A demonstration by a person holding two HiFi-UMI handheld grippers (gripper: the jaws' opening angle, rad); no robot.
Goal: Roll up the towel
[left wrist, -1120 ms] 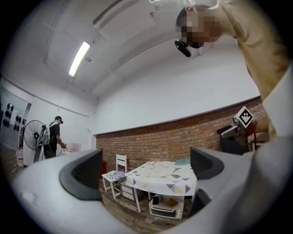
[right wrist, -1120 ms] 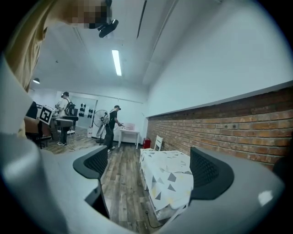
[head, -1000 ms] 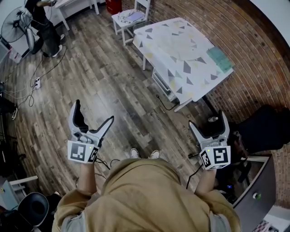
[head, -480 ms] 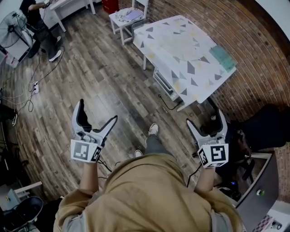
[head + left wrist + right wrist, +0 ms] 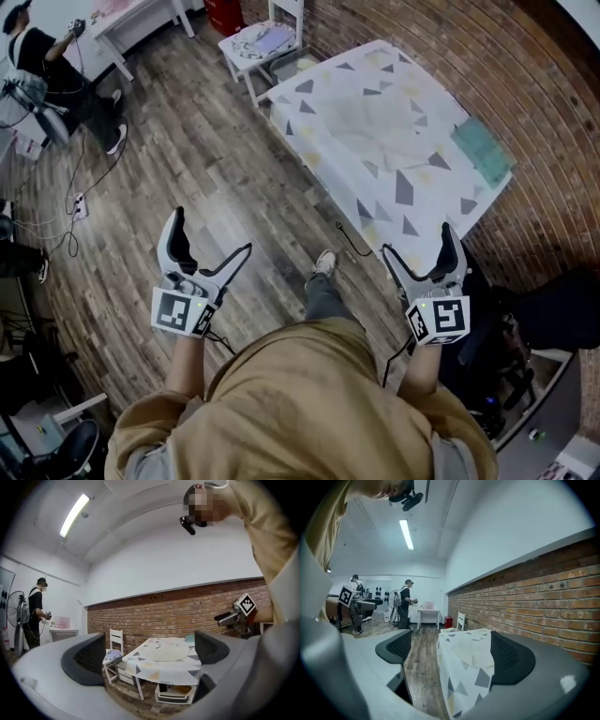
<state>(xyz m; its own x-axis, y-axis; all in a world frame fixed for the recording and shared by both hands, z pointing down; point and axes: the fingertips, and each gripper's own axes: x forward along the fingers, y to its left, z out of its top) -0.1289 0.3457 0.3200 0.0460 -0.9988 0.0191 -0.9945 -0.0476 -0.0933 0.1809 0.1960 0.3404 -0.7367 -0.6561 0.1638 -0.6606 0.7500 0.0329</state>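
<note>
Left gripper (image 5: 209,232), right gripper (image 5: 418,240) both wide, empty; teal folded cloth towel (image 5: 483,155) on triangle-print surface (image 5: 323,103) (probably soft, light): pinch an edge.

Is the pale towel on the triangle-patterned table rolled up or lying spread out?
Spread out. The pale towel lies flat in the middle of the triangle-patterned tablecloth, with no rolled part showing in the head view or either gripper view.

On the tabletop (image 5: 412,202), the pale patch (image 5: 375,117) and the teal piece (image 5: 483,155) are too far off to tell which is the towel, the heap (image 5: 262,39) on the white chair (image 5: 287,11) is too small to identify, and the chair's back runs off the top edge.
</note>
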